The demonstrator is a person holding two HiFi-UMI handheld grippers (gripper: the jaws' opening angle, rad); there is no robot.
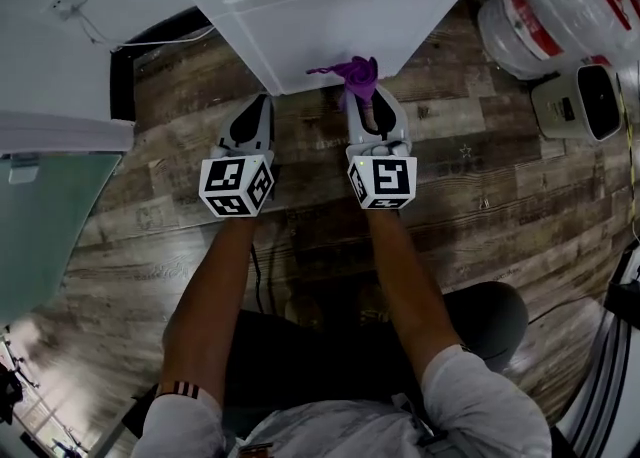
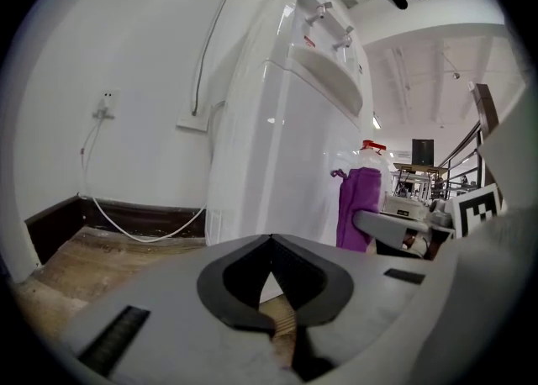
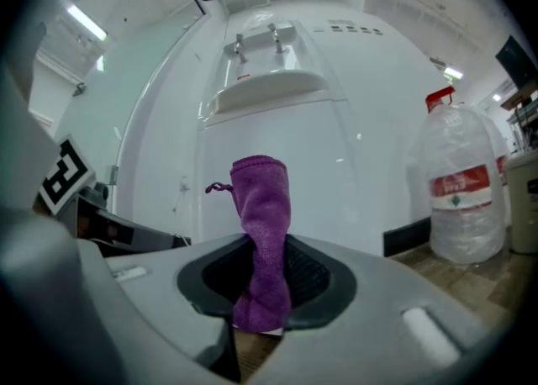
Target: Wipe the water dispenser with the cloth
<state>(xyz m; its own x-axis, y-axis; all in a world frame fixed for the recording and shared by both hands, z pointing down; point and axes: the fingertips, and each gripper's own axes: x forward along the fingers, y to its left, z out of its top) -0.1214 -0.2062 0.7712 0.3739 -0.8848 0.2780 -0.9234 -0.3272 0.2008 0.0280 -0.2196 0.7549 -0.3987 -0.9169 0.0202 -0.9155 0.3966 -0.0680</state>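
While the right hand-held gripper (image 3: 265,278) clamps the cloth (image 3: 262,207), its long axis points to 12 o'clock, at the water dispenser (image 1: 330,16). The left hand-held gripper (image 2: 273,278), at 9 o'clock, is closed and empty.

Left tool (image 1: 258,106) closed, right tool (image 1: 365,106) clamped.

hand-held gripper (image 2: 271,245) jaws together, facing water dispenser (image 2: 286,123).

Bright, even indoor lighting.
Gripper views bend, darken at edges; ceiling lamp (image 3: 87,23) upper left; sheen on dispenser (image 3: 277,131).
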